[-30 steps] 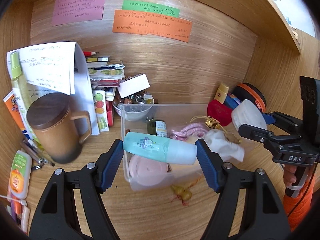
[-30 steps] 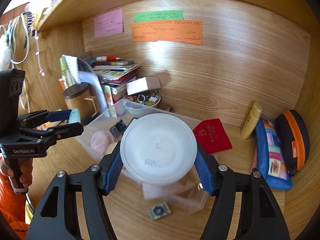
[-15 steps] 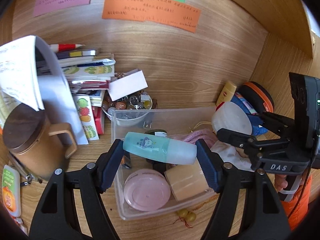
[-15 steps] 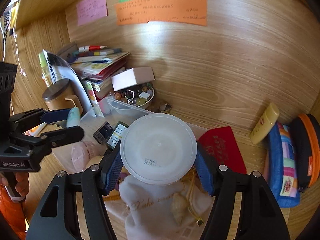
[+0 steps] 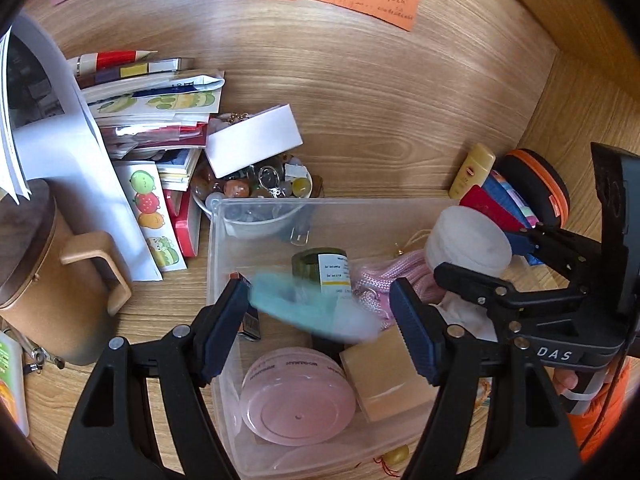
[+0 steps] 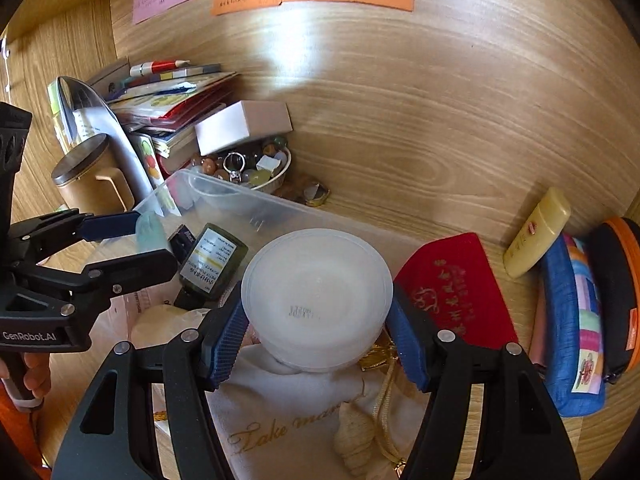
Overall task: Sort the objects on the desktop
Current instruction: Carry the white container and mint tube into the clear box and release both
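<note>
- Left gripper over the clear bin; teal bottle is motion-blurred between the pads, apparently dropping. Jaws look spread, but I cannot tell for sure whether it is let go.
- Right gripper clamps the round white container by its sides, held above the white pouch in the bin, likely so it lands inside.
- Pink lid, tan block and green jar already lie in the bin: sorting partway done.
</note>
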`<state>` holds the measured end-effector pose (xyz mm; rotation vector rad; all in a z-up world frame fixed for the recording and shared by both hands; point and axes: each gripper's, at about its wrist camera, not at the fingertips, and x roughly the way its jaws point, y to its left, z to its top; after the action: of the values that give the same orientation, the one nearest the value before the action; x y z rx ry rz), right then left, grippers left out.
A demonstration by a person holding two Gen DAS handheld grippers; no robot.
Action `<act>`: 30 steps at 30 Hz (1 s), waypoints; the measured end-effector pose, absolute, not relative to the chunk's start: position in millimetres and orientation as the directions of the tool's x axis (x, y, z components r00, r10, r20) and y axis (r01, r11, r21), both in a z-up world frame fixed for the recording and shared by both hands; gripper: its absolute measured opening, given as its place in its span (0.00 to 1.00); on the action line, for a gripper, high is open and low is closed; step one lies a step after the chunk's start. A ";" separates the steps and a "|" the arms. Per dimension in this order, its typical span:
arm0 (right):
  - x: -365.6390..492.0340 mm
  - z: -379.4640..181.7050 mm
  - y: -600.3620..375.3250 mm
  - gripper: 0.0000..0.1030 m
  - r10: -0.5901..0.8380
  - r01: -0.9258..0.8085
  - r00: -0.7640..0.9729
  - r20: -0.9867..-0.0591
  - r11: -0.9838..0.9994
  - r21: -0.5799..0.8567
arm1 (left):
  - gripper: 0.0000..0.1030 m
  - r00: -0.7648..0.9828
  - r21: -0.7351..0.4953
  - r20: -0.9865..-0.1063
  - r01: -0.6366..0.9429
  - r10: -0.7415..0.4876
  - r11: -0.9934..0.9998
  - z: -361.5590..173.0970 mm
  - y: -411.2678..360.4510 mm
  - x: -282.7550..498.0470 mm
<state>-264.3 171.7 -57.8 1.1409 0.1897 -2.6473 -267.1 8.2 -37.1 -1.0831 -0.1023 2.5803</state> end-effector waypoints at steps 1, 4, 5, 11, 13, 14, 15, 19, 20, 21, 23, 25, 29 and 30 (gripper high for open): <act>-264.9 -59.3 171.7 0.61 -0.179 0.282 -0.657 -0.732 -0.959 -0.018 | 0.70 -0.654 -0.189 -0.680 -0.282 0.333 -0.941 -37.3 8.7 -267.2; -268.1 -65.3 171.6 0.61 -0.177 0.278 -0.640 -0.747 -0.961 -0.010 | 0.72 -0.660 -0.164 -0.680 -0.286 0.319 -0.944 -38.3 11.5 -267.2; -268.1 -66.8 171.7 0.61 -0.175 0.276 -0.637 -0.751 -0.961 -0.010 | 0.72 -0.661 -0.160 -0.680 -0.288 0.317 -0.944 -38.3 11.4 -266.7; -264.2 -64.1 170.0 0.62 -0.176 0.278 -0.649 -0.740 -0.961 -0.015 | 0.78 -0.664 -0.144 -0.677 -0.303 0.318 -0.942 -39.3 12.5 -266.1; -264.5 -65.0 170.1 0.64 -0.177 0.281 -0.645 -0.743 -0.960 -0.016 | 0.84 -0.664 -0.141 -0.677 -0.305 0.316 -0.942 -39.4 13.0 -265.6; -264.6 -65.0 170.6 0.64 -0.180 0.281 -0.643 -0.744 -0.960 -0.010 | 0.85 -0.664 -0.140 -0.677 -0.307 0.317 -0.941 -39.5 13.8 -265.5; -265.1 -64.8 170.6 0.64 -0.184 0.282 -0.641 -0.745 -0.959 -0.006 | 0.86 -0.664 -0.138 -0.678 -0.308 0.316 -0.942 -39.6 14.7 -265.5; -262.0 -60.5 169.1 0.64 -0.191 0.289 -0.652 -0.734 -0.957 -0.009 | 0.86 -0.669 -0.123 -0.676 -0.309 0.308 -0.943 -40.8 16.7 -263.5; -260.9 -59.3 168.5 0.65 -0.190 0.290 -0.656 -0.731 -0.957 -0.011 | 0.86 -0.670 -0.119 -0.676 -0.309 0.305 -0.944 -41.1 17.7 -262.8; -260.5 -58.5 168.2 0.67 -0.190 0.290 -0.658 -0.728 -0.957 -0.012 | 0.86 -0.671 -0.120 -0.676 -0.308 0.305 -0.944 -41.0 17.7 -262.4; -258.1 -54.9 168.5 0.72 -0.188 0.287 -0.668 -0.720 -0.958 -0.016 | 0.87 -0.665 -0.132 -0.678 -0.307 0.312 -0.942 -40.8 17.3 -262.1; -255.0 -50.5 169.2 0.76 -0.180 0.282 -0.683 -0.708 -0.959 -0.027 | 0.87 -0.657 -0.159 -0.680 -0.302 0.326 -0.940 -38.5 13.6 -262.3; -249.4 -39.9 170.5 0.76 -0.176 0.282 -0.707 -0.684 -0.958 -0.045 | 0.87 -0.661 -0.189 -0.670 -0.289 0.339 -0.938 -30.3 8.0 -259.3; -247.8 -37.1 170.4 0.76 -0.167 0.278 -0.716 -0.678 -0.959 -0.057 | 0.87 -0.663 -0.193 -0.667 -0.288 0.341 -0.938 -28.2 7.5 -257.9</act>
<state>-247.8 170.4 -37.1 1.0437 0.2271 -2.6960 -257.9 7.5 -28.2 -1.0574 -0.1000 2.5851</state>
